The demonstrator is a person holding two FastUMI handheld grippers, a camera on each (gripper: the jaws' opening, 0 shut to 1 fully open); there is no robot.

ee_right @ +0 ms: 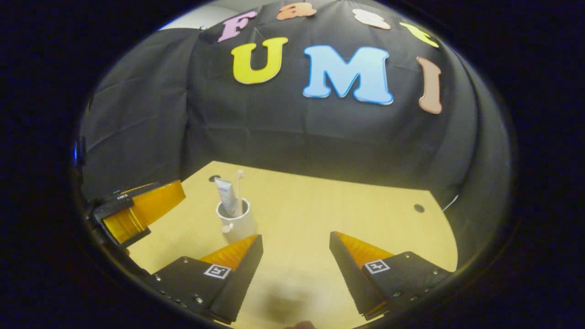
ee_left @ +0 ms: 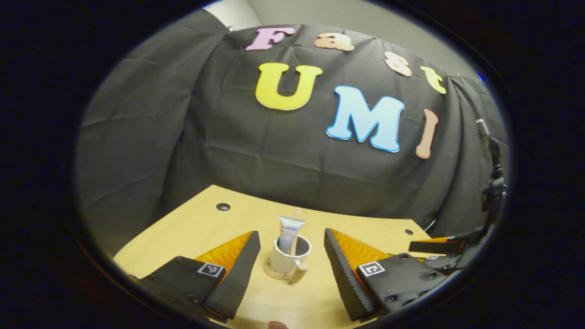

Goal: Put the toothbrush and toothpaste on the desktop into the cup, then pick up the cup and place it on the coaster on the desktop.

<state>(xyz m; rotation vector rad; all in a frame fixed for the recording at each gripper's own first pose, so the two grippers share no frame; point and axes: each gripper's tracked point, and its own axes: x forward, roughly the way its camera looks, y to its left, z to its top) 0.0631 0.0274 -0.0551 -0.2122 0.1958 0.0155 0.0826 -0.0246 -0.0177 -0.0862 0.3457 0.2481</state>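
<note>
We are seeing the cup (ee_left: 289,257) sitting on the coaster (ee_left: 273,272) on the worktop (ee_left: 205,228) — toothpaste (ee_left: 289,234) and toothbrush (ee_right: 238,185) standing inside it. Both hand-held grippers — left (ee_left: 292,262), right (ee_right: 296,269) — are gaping apart, gripping nothing.

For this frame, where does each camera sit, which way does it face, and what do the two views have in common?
Left gripper view: rides the left gripper, facing the cup on its coaster between its open fingers; right gripper at the right edge.
Right gripper view: rides the right gripper, facing across the desktop, cup to its left; left gripper at the left edge.
Shared: cup holding toothpaste and toothbrush, desktop, both grippers.
</note>
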